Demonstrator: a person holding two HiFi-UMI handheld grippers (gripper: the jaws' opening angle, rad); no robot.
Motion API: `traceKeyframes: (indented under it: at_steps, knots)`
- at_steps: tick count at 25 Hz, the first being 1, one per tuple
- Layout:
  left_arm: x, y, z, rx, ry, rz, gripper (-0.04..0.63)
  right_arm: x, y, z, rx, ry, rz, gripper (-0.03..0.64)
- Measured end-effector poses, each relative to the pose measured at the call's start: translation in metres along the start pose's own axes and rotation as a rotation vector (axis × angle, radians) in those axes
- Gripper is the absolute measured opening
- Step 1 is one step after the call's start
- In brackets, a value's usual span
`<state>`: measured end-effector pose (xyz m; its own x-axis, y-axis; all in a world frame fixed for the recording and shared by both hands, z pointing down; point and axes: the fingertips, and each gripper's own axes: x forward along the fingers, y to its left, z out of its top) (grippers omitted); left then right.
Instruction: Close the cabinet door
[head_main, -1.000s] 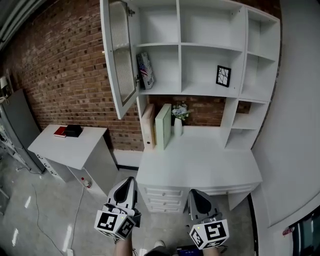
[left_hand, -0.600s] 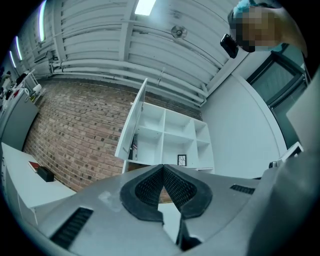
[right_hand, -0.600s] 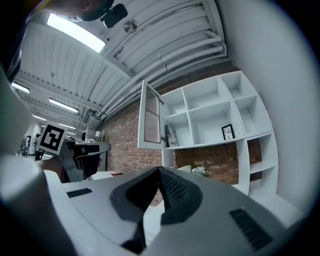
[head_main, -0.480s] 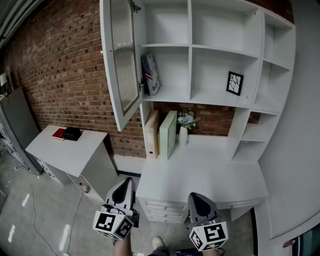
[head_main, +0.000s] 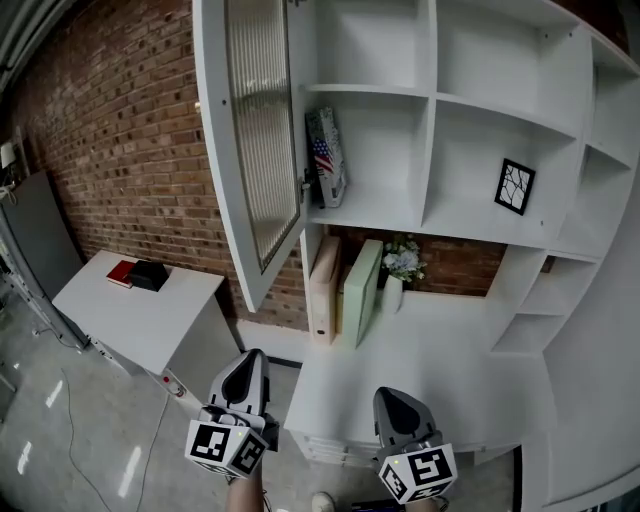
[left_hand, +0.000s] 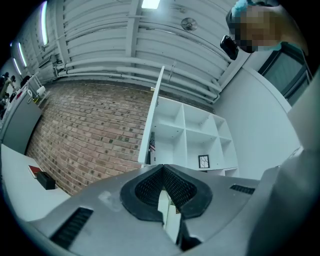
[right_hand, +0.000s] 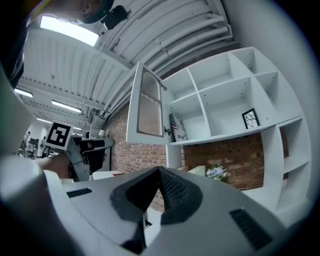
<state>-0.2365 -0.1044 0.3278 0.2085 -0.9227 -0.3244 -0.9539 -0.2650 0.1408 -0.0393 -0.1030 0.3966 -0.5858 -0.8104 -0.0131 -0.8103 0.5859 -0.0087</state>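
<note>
Two grippers sit at the bottom of the head view, both pointing up the frame toward a white shelving unit (head_main: 432, 90) on a brick wall (head_main: 120, 130). The left gripper (head_main: 250, 356) has its jaws pressed together with nothing between them, and its own view shows the tips meeting at a point. The right gripper (head_main: 393, 393) is likewise closed and empty, its jaw tips touching in the right gripper view. Neither gripper touches the furniture.

The cabinet door (head_main: 262, 150) stands open in the upper left centre of the head view. It is hinged at the left edge of the shelving unit and swung outward toward the camera, and its ribbed glass panel faces left. Its lower corner hangs above and just left of the left gripper, well apart from it.

Behind the door, a book with a flag cover (head_main: 327, 158) leans on a shelf. A small black picture frame (head_main: 513, 187) stands in the compartment to the right. Below the shelves, on the white desk (head_main: 440, 380), a cream binder (head_main: 325, 290) and a pale green binder (head_main: 362, 292) stand upright side by side, with a vase of flowers (head_main: 400, 265) just to their right.

At the left of the frame a low white side table (head_main: 150, 320) carries a red book (head_main: 121, 273) beside a black box (head_main: 150, 275).
</note>
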Motion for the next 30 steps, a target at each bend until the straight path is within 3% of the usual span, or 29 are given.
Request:
traceKeyframes:
  at_steps: [6,13,14,16,25,30]
  knots:
    - [0.022,0.038,-0.008,0.000,0.007,0.032,0.011,0.045,0.011,-0.010,-0.022,0.024,0.054,0.003]
    - [0.040,0.052,0.001,-0.003,-0.040,0.001,0.016,0.060,0.004,-0.023,-0.032,0.063,0.022,0.003]
    - [0.045,0.051,0.001,-0.006,-0.033,-0.018,0.033,0.062,0.002,-0.023,-0.030,0.068,0.019,0.003]
    - [0.055,0.048,0.002,-0.006,-0.014,-0.059,0.154,0.066,0.000,-0.022,-0.029,0.064,0.014,0.003]
    - [0.064,0.051,0.024,0.055,-0.061,-0.008,0.137,0.075,-0.008,-0.017,-0.016,0.055,0.026,0.003]
    - [0.073,0.049,0.018,0.060,-0.034,-0.006,0.116,0.081,-0.014,-0.014,-0.016,0.049,0.048,0.003]
